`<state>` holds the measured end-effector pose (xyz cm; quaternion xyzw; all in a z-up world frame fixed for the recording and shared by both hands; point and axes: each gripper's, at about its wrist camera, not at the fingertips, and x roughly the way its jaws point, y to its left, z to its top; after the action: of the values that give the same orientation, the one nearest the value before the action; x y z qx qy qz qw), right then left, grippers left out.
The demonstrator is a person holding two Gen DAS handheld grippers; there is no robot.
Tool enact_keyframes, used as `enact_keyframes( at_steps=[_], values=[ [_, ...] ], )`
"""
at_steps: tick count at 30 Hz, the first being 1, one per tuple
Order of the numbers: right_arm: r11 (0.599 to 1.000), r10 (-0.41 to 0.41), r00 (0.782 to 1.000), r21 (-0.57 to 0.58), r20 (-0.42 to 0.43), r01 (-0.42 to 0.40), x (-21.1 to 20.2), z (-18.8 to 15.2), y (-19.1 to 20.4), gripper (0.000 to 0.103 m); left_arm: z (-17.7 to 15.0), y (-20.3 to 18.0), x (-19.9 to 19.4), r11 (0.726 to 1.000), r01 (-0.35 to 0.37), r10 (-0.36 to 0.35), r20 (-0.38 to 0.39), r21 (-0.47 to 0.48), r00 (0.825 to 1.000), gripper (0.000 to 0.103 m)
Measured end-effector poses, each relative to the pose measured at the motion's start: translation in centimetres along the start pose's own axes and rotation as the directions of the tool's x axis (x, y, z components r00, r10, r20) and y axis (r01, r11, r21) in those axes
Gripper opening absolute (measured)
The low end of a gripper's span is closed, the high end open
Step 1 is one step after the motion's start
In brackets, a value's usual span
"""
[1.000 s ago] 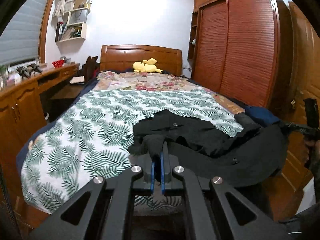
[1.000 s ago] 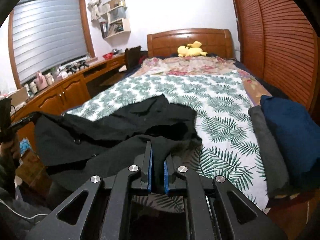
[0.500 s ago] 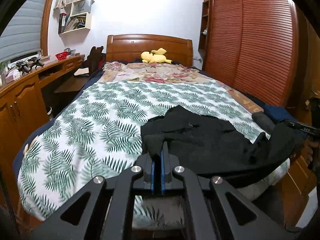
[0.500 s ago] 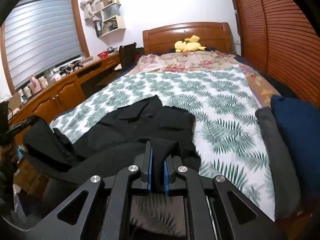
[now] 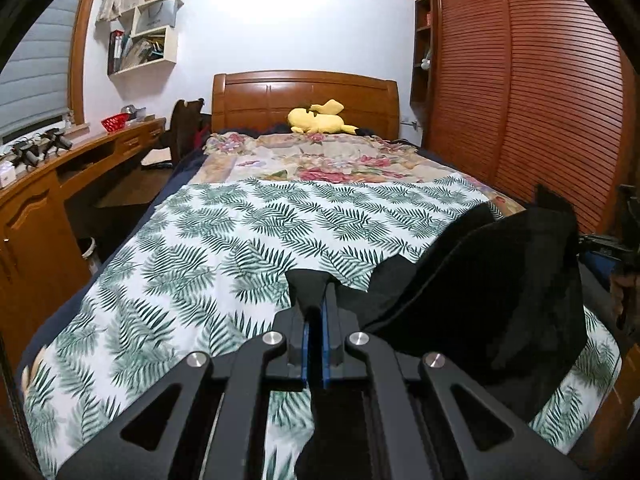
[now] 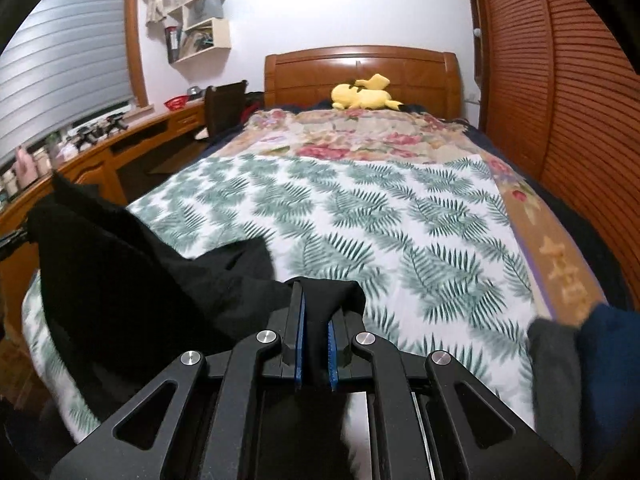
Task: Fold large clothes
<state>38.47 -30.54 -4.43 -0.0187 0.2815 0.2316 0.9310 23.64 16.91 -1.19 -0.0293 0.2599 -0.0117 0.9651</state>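
— What are the two grippers doing right now?

— The left gripper (image 5: 316,312) is pinching a corner of the black garment (image 5: 480,292), its blue pads nearly together with cloth bunched between them. The right gripper (image 6: 316,320) is clamping another corner of the same black garment (image 6: 132,276), a thicker fold wedged between its pads.

— So where is the garment itself sitting?

— It is hanging between the two grippers at the foot of the bed, sagging in a dark swag above the fern-print sheet (image 5: 224,248). Its lower part is dropping past the bed's edge; whether any of it is touching the sheet, I cannot tell.

— Which way is it running?

— Its long axis is lying across the bed, side to side, with the held edge facing the wooden headboard (image 5: 306,98).

— How far along is the folding?

— Early, I would say. Nothing is lying flat or creased yet; the cloth is only gripped and lifted. Spreading and every fold are waiting. By the right edge a grey folded piece (image 6: 554,372) and a navy one (image 6: 612,364) are already stacked.
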Motion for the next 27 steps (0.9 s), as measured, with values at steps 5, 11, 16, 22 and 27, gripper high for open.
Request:
enact_keyframes(
  at_steps=[5, 11, 16, 22, 27],
  values=[
    [0.999, -0.035, 0.999, 0.022, -0.025, 0.035, 6.5, 2.0, -2.2, 0.006, 1.8, 1.0, 5.3, 1.000, 0.012, -0.012, -0.033, 0.004, 0.999, 0.000],
    [0.994, -0.101, 0.992, 0.043, -0.071, 0.104, 13.7, 2.9, -4.2, 0.006, 2.8, 0.9, 11.5, 0.999, 0.006, -0.001, -0.101, 0.044, 0.995, 0.001],
    [0.988, -0.134, 0.981, 0.058, -0.137, 0.143, 18.3, 2.6, -4.9, 0.006, 3.2, 0.8, 13.5, 0.997, 0.003, 0.006, -0.123, 0.074, 0.992, 0.001],
    [0.984, -0.167, 0.969, 0.039, -0.182, 0.176, 19.9, 2.2, -4.3, 0.008, 3.1, 1.2, 14.4, 0.998, 0.051, -0.046, -0.161, 0.027, 0.986, 0.004],
    [0.986, -0.159, 0.977, 0.036, -0.144, 0.166, 17.3, 2.4, -3.6, 0.068, 2.6, 0.9, 12.9, 0.997, 0.048, -0.039, -0.163, 0.053, 0.986, 0.012]
  ],
)
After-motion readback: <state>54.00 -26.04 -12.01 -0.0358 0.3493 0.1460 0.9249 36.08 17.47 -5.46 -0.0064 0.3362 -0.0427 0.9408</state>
